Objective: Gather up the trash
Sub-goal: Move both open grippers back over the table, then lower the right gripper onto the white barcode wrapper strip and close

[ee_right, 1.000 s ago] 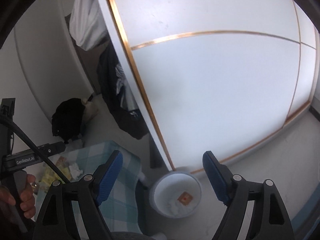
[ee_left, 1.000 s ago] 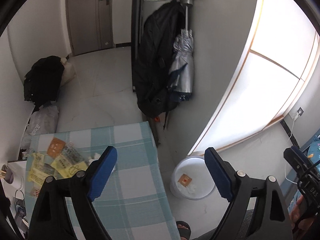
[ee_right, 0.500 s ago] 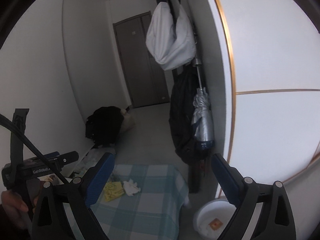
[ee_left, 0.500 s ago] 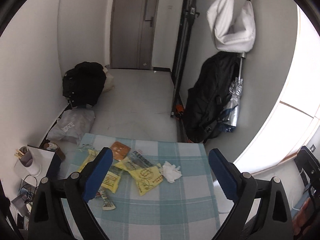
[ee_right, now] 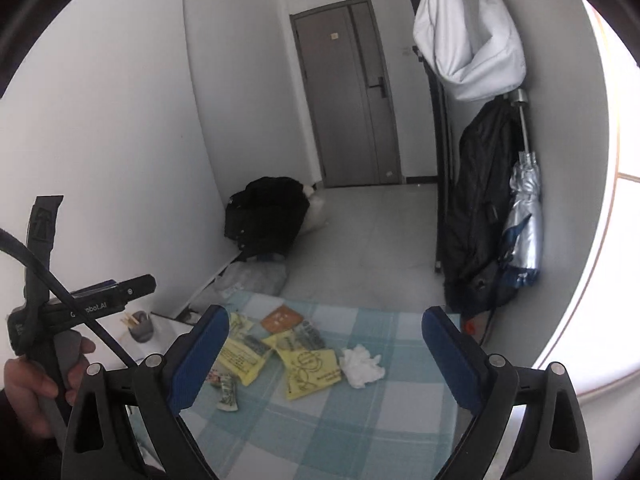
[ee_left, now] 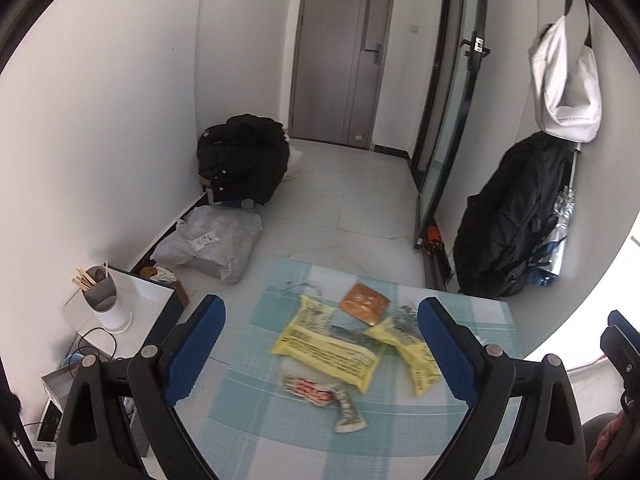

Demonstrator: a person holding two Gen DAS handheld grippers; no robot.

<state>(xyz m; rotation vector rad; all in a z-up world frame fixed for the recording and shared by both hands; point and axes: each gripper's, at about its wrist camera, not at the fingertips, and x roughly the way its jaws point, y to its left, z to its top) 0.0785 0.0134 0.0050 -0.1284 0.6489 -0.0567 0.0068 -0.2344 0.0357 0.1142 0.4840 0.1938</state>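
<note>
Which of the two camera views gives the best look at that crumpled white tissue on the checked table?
The right wrist view: the crumpled white tissue lies fully in sight beside the yellow wrappers. In the left wrist view it cannot be made out, apparently hidden behind a gripper finger.

left hand-held gripper (ee_left: 320, 338): jaws just opened wide, empty | right hand-held gripper (ee_right: 325, 350): jaws just opened wide, empty

Open air above the checked table (ee_left: 400, 440); wrappers (ee_left: 326, 346) and a crumpled tissue (ee_right: 362, 365) clutter its far half, the near half bare
</note>
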